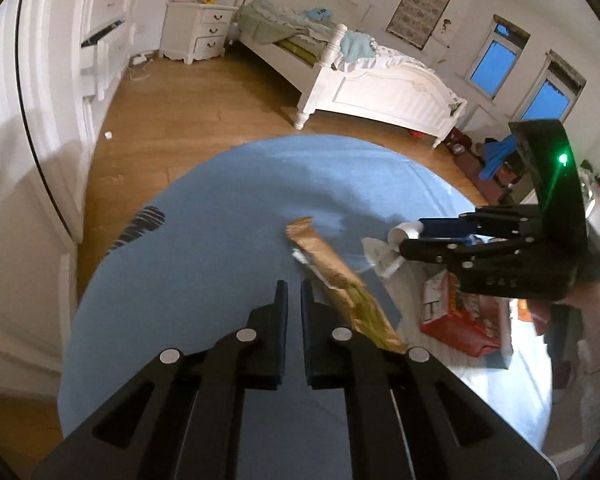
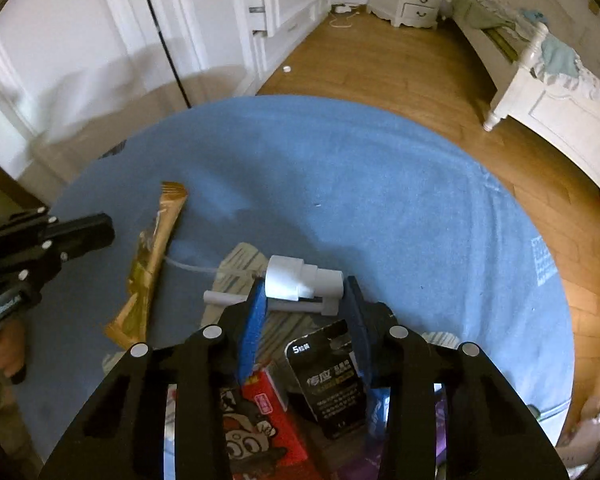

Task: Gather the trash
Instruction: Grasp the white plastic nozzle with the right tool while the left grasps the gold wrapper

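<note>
Trash lies scattered on the round blue table [image 2: 380, 184]: a gold wrapper [image 1: 332, 264], a red carton [image 1: 460, 316], a black packet [image 2: 332, 384] and a white plastic piece [image 2: 300, 280] on crumpled paper near the middle. The right gripper [image 2: 304, 292] has its jaws part open around that white piece, the blue pads at or just beside its ends; I cannot tell if they press yet. The left gripper [image 1: 295, 292] is nearly closed on nothing, with the wrapper just to its right. The pick-up step looks underway. Next, the right likely needs a firm squeeze before lifting; the left must reopen and shift right over the wrapper.
</note>
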